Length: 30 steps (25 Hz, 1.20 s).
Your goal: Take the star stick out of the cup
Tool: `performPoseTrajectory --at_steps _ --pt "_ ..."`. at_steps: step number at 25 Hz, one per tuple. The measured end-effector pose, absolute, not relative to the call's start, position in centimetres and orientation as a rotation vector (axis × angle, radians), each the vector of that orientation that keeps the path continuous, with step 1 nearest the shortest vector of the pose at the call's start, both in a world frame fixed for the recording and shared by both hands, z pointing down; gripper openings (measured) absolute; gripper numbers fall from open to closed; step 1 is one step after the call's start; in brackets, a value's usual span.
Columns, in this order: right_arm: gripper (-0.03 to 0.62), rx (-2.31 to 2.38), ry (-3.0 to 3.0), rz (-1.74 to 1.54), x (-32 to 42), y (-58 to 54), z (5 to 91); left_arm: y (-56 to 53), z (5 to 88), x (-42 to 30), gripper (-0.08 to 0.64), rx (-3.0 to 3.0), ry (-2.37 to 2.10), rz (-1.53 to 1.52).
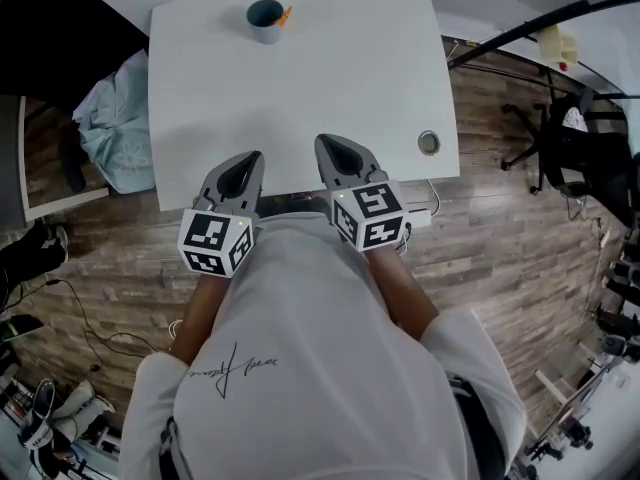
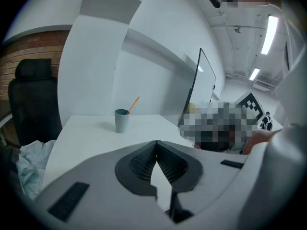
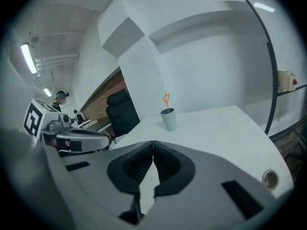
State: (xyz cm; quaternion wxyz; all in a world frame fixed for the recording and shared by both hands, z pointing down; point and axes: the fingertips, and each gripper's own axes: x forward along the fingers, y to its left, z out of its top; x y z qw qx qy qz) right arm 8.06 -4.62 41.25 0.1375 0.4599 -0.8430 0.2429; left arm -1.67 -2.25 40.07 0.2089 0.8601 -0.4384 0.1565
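A crumpled pale cloth (image 1: 115,118) lies on a seat off the left edge of the white table (image 1: 330,78), clear of the work. Next to the right, the left gripper (image 1: 243,171) rests at the table's near edge, close against the person's body. Its own view shows the ribbed jaws pressed tip to tip with nothing between them. This looks like a ready pose, not a reach.

Far across the bare tabletop stands the cup (image 1: 265,20), upright near the back edge and slightly left of centre. The orange star stick (image 3: 166,99) leans out of it to the right, its star well above the rim — the part a gripper could most easily pinch.

The right gripper (image 1: 335,156) sits just beside the left at the same near edge. It is also closed and empty, and it points toward the cup. The stick leans to its side, so it seems the likelier tool for the pull, and it would first have to open. Either gripper has the whole tabletop to cross, so the task appears not yet begun. A round cable hole (image 1: 429,143) marks the table's right side, well apart from the cup.
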Motion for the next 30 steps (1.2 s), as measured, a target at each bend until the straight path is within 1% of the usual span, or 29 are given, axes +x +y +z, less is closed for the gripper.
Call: performPoseTrajectory --at_steps 5,19,30 --pt "0.011 1.311 -2.466 0.697 7.5 -5.2 41.4 -2.0 40.1 -2.4 0.008 2.36 -1.252 0.444" --pt "0.011 1.304 -2.466 0.632 6.9 -6.8 41.2 -2.7 40.5 -1.3 0.008 2.348 -1.206 0.405" --pt "0.011 1.288 -2.455 0.626 5.5 -8.2 41.7 -4.0 41.4 -2.9 0.008 2.27 -1.218 0.321"
